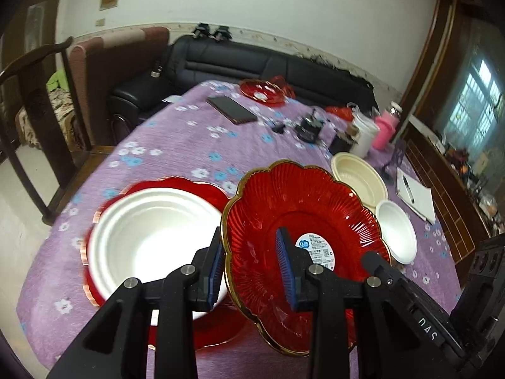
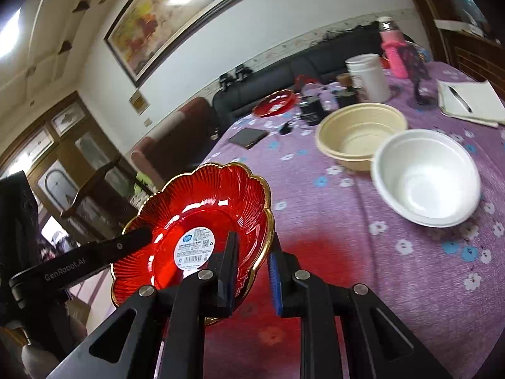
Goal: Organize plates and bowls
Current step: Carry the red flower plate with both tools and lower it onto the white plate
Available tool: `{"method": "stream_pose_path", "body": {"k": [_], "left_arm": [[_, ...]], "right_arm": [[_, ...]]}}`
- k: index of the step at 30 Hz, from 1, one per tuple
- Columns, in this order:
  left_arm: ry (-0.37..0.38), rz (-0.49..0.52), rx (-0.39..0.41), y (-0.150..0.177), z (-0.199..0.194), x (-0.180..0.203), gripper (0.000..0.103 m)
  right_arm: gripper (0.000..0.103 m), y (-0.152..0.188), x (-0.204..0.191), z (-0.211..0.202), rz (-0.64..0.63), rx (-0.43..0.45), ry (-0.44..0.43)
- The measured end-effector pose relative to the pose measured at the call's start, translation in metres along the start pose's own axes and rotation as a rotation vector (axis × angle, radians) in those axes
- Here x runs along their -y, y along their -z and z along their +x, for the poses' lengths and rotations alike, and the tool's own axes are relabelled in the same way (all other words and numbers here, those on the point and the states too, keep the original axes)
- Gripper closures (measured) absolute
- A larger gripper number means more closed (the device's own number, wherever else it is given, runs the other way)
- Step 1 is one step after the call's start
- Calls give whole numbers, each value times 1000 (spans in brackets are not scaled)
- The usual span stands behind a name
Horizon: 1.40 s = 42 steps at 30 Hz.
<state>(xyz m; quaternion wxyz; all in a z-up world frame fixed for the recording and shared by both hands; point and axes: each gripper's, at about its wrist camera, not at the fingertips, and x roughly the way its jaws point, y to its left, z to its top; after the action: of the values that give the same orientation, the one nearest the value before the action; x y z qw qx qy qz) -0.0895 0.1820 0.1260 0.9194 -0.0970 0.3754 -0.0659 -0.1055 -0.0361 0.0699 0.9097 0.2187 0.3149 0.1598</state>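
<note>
A red scalloped glass plate with a gold rim is held tilted above the purple tablecloth. My left gripper straddles its left rim, one finger inside and one outside. My right gripper straddles the opposite rim of the same red plate; its black finger also shows in the left wrist view. A white bowl sits in another red plate to the left. A cream bowl and a small white bowl stand to the right.
A third red plate lies at the far table end beside a dark phone. Cups, a white tub, a pink bottle and a notebook with a pen crowd the right side. A chair and sofas stand beyond.
</note>
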Motion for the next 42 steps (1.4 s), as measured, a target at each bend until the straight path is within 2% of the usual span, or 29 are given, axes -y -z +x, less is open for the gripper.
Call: {"method": "stream_pose_path", "body": {"k": [4, 9, 24, 29, 35, 42], "left_arm": [[-38, -37, 42, 1, -15, -26, 72], [-68, -105, 57, 3, -23, -64, 72], [-113, -214, 15, 8, 8, -126, 72], [-109, -231, -5, 10, 16, -134, 72], [-126, -203, 0, 11, 19, -131, 72], [-184, -177, 17, 13, 17, -129, 68]], "right_arm": [[83, 2, -29, 11, -55, -21, -21], [83, 6, -63, 29, -123, -48, -30], [83, 8, -106, 90, -245, -137, 32], [83, 12, -108, 105, -254, -168, 56], [83, 15, -103, 120, -248, -205, 81], [81, 20, -113, 123, -303, -200, 105]]}}
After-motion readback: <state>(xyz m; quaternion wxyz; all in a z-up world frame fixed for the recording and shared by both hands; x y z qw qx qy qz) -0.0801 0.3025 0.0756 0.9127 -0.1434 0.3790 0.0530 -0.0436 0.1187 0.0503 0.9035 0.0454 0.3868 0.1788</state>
